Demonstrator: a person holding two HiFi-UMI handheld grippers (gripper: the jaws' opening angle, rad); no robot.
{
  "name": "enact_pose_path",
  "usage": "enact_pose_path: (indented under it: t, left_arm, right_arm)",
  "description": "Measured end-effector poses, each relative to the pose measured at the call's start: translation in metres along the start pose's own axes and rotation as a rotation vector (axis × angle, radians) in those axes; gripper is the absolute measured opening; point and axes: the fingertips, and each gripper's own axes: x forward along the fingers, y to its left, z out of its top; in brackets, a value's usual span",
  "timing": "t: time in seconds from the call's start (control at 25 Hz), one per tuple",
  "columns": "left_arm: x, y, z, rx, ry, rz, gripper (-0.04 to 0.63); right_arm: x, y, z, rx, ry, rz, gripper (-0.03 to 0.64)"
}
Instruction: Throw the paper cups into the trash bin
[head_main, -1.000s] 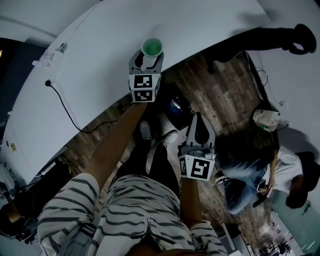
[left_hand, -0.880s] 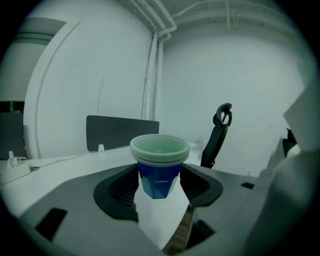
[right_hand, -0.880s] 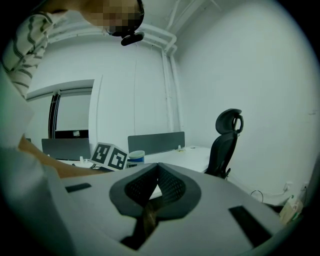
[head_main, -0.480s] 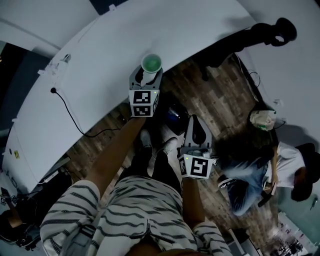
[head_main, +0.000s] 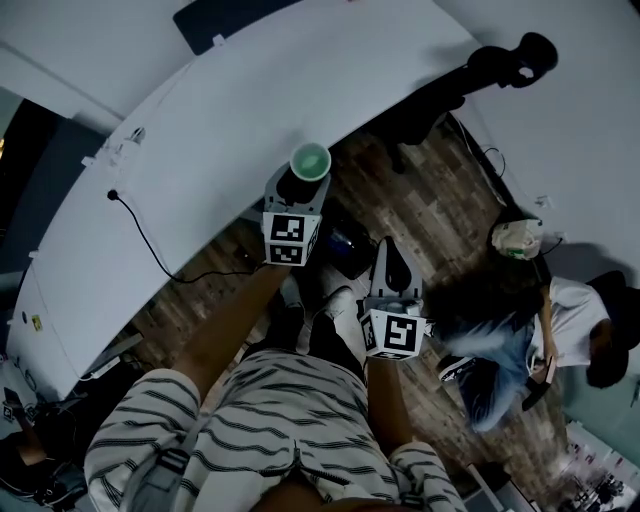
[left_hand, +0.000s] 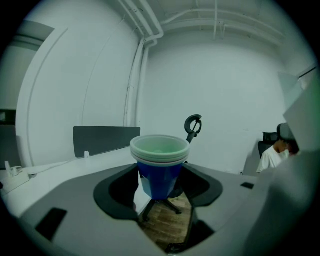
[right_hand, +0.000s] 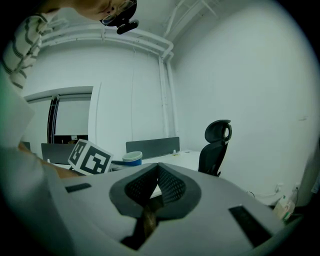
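Now lifted clear of the white surface (head_main: 230, 130) and brought to its near edge, a second ago hanging farther in over the white top. Judged from this: pick-up finished, carrying to the bin begun.

Clamped on the paper cups (left_hand: 160, 167) with the left hand-held gripper (head_main: 303, 180), jaws pressing the blue wall from both sides, rim upward. Nested one inside another, by the layered white rims. Inside pale green, with nothing to see in it. Held upright right at the edge, partly over the wooden floor (head_main: 440, 200).

On the other side, lower and nearer to the body, the right hand-held gripper (right_hand: 156, 172), pinched fully together on nothing.

No sure sight of the trash bin. Maybe the dark bluish thing (head_main: 348, 245) down on the floor between both grippers, but too dim there to say, and nothing to tell of its contents.
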Motion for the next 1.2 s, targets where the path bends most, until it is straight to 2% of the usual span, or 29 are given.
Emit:
enact_pose_path:
  t: [0.24,0.76,1.2]
  left_arm:
    - [-0.021,-0.029,0.018,0.008,-0.025,-0.065,0.278]
    - [-0.059,-0.072,0.051,0.016,-0.067,-0.157,0.278]
    - [-0.076,-0.112,0.058,0.082,-0.083,-0.258,0.278]
  right_arm:
    - [-0.013,-0.006,0.014,-0.008,-0.033,-0.033,0.011]
    - [-0.036,-0.023,0.037,0.020,-0.092,-0.089,0.011]
    - [-0.047,-0.037,0.047,0.017,-0.118,-0.116,0.011]
